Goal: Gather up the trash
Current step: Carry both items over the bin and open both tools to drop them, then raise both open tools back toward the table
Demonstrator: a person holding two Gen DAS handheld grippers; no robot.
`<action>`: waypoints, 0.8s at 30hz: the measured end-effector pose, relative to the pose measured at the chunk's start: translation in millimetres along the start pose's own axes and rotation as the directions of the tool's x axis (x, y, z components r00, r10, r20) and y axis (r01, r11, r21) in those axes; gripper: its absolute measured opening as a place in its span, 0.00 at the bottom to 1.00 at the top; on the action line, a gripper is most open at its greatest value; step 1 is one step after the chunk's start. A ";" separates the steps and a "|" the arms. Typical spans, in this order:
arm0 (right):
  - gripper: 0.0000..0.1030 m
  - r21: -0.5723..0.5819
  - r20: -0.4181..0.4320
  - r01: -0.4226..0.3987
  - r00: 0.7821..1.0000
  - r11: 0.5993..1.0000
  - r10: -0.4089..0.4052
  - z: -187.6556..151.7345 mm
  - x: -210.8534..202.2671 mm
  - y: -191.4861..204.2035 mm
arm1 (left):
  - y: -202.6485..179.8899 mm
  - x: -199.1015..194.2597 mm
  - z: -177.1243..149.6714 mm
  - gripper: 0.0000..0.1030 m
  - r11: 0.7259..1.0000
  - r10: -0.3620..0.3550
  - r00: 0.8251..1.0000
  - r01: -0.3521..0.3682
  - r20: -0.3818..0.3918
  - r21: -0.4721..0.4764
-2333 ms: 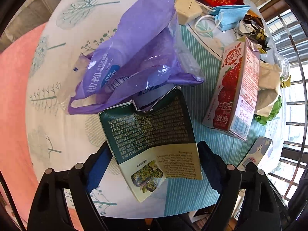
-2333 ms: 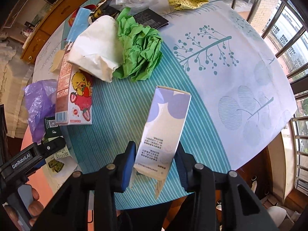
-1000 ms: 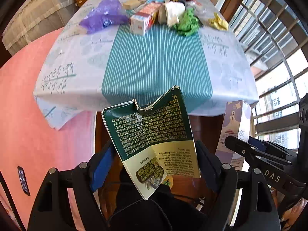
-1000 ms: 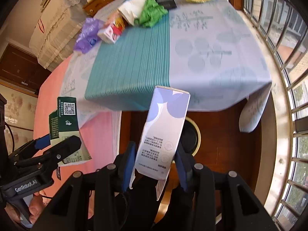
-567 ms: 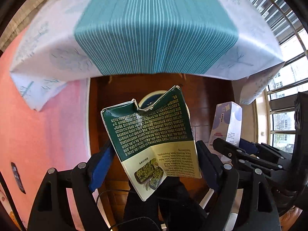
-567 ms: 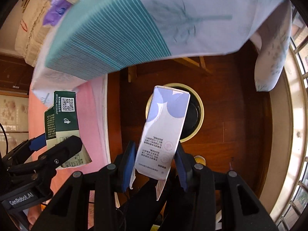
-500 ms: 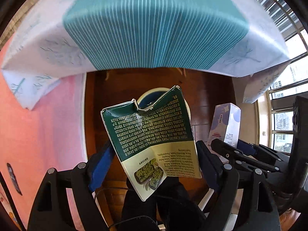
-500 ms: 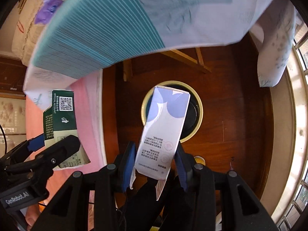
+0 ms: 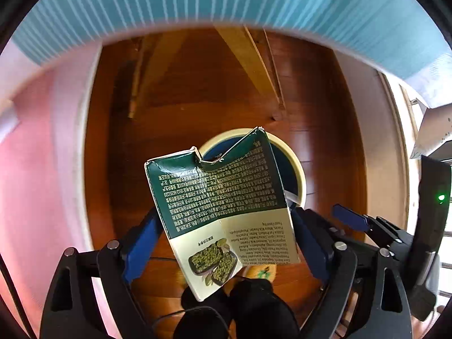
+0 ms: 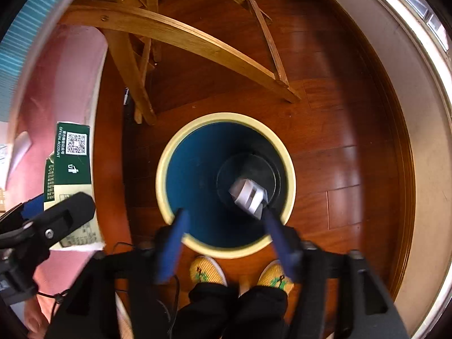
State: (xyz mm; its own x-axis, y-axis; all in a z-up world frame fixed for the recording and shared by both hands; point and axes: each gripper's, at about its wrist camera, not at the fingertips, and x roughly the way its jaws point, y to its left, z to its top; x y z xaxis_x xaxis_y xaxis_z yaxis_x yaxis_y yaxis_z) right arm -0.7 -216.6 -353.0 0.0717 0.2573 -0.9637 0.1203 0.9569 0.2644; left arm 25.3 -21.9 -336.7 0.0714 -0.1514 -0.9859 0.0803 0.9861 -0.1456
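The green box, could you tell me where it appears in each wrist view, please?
Left wrist: the green box fills the centre, between the fingers of the opening left gripper.
Right wrist: it sits at the left edge, beside the bin.
Shared landmark: the cream-rimmed bin on the wooden floor.

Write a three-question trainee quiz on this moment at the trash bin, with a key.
1. True or false: the pale box lies inside the trash bin.
2. Which item is between the left gripper fingers? A) green box B) purple bag C) milk carton
3. Fill in: the right gripper has ___ between its fingers.

Key: 1 true. 2 A; the jaws are opening around it. 3 nothing; its jaws are opening over the bin.
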 end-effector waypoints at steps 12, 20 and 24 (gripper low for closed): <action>0.67 0.057 0.046 0.037 0.998 0.998 -0.040 -2.0 0.7 -3.7 | 13.9 -7.6 -4.9 0.99 1.000 -0.011 0.998 0.011 0.070 -0.003; 0.67 0.094 0.094 0.042 0.994 0.995 -0.051 -7.9 -45.4 3.5 | 16.5 -50.1 -4.5 0.99 1.000 0.009 0.995 -0.008 0.096 -0.011; 0.67 0.100 0.126 0.027 0.991 0.995 -0.040 -13.2 -82.7 15.6 | 12.1 -87.8 -6.7 0.99 1.000 0.008 0.994 -0.009 0.107 0.005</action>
State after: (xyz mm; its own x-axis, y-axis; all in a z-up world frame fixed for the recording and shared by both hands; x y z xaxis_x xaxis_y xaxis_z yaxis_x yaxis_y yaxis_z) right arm -17.9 -221.2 -269.8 0.1909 0.2002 -0.9610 0.2208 0.9451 0.2408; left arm 13.3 3.7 -252.4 0.1779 -0.1496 -0.9726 0.0844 0.9871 -0.1363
